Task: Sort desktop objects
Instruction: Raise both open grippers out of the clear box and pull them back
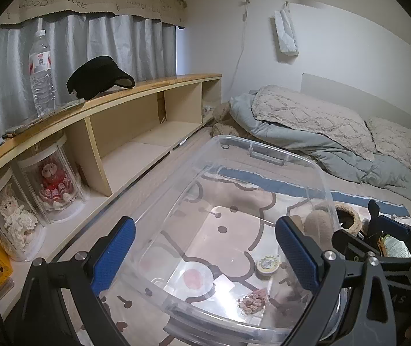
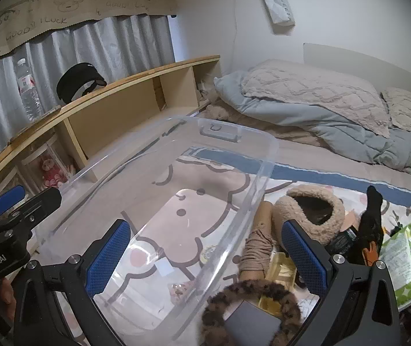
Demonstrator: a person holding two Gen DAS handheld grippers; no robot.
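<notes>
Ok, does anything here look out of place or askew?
Yes: the clear bin sits tilted rather than flat on the bed, nearly empty, holding only a small round tin and a crumpled wrapper. The loose clutter lies beside it.

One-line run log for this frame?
left claw: open, empty | right claw: open, empty | clear bin: tin, small packet inside | slipper, wipes: outside

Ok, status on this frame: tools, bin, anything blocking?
Left tool open, empty. Right tool open, empty. Clear bin holds small tin and trinket. Pile right of bin unsorted: fuzzy slipper, wipes pack. Nothing blocking.
</notes>
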